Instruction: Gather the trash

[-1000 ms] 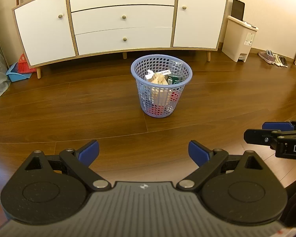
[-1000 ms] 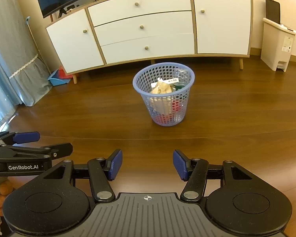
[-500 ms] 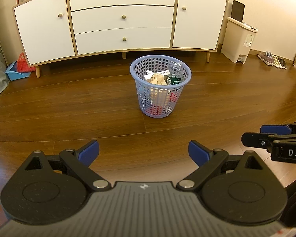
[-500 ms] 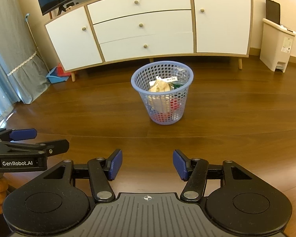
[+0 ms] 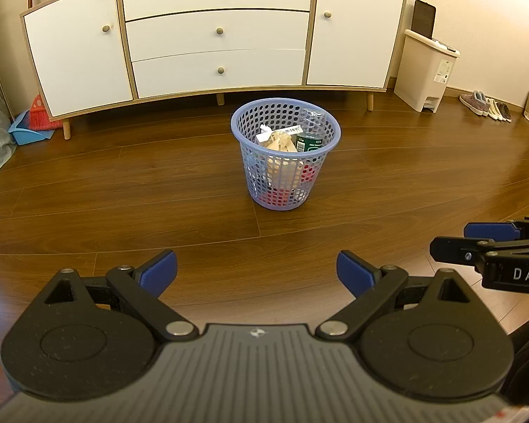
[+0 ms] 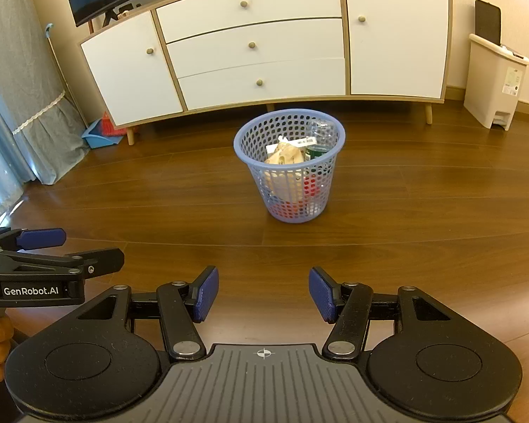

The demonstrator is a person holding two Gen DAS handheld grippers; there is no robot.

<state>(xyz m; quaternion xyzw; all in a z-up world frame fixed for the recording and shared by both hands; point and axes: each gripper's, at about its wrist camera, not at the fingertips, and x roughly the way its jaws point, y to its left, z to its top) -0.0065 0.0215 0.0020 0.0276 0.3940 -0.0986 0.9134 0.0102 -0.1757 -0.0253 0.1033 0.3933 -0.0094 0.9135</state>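
Observation:
A pale blue perforated trash basket (image 5: 285, 176) (image 6: 289, 190) stands upright on the wooden floor ahead of both grippers. Inside it lie crumpled paper (image 5: 280, 142) (image 6: 285, 153), a clear plastic bottle with a green label (image 5: 312, 130) (image 6: 319, 137) and something red lower down. My left gripper (image 5: 256, 269) is open and empty, well short of the basket. My right gripper (image 6: 263, 294) is also open and empty, at about the same distance. Each gripper shows at the edge of the other's view. No loose trash shows on the floor.
A white sideboard with wooden trim (image 5: 215, 31) (image 6: 264, 46) runs along the wall behind the basket. A cream pedal bin (image 5: 428, 70) (image 6: 495, 81) stands to its right, shoes (image 5: 484, 104) beyond. A blue dustpan with a red brush (image 5: 31, 127) (image 6: 100, 130) and grey curtain (image 6: 21, 98) sit left.
Both grippers have drifted slightly back from the basket, which now looks a little smaller and farther. Their jaws stay as wide as before.

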